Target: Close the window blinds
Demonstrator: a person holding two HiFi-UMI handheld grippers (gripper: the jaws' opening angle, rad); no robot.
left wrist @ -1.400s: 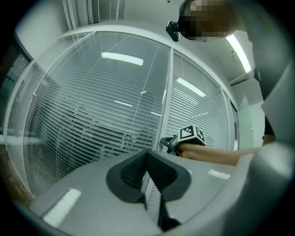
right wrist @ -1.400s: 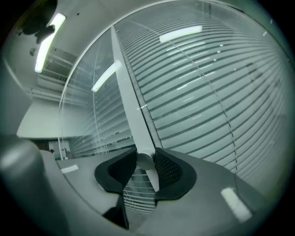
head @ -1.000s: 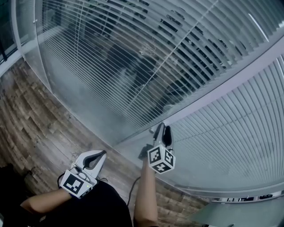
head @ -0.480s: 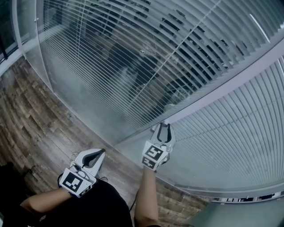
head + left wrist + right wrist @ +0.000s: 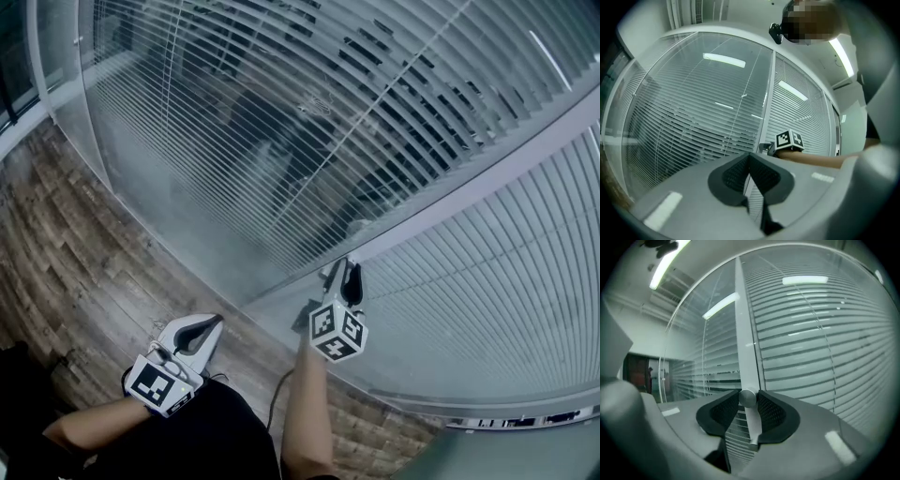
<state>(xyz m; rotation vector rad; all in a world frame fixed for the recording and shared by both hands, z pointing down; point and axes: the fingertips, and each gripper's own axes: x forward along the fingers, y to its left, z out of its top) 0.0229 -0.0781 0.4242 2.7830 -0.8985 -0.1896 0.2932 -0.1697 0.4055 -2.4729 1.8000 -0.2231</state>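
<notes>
The left blind (image 5: 281,122) hangs behind glass with its slats tilted open, and dark shows between them. The right blind (image 5: 487,272) looks closed and pale. A grey window post (image 5: 487,183) divides the two panes. My right gripper (image 5: 345,274) reaches level to this post and is shut on a small round metal knob (image 5: 748,398), which sits between both pads (image 5: 771,413). The left gripper view shows the right gripper's marker cube (image 5: 789,139) at the post. My left gripper (image 5: 210,326) hangs lower at the left, away from the glass, its jaws shut with nothing in them (image 5: 750,158).
Wood-plank floor (image 5: 66,244) runs along the foot of the glass wall at the left. A thin cable (image 5: 279,398) trails down by my right forearm. A vertical cord (image 5: 820,333) hangs inside the right pane.
Half a second ago the right gripper's marker cube was twisted about the knob; it has now rolled back to about where it was a second ago. The left gripper has stayed put.
</notes>
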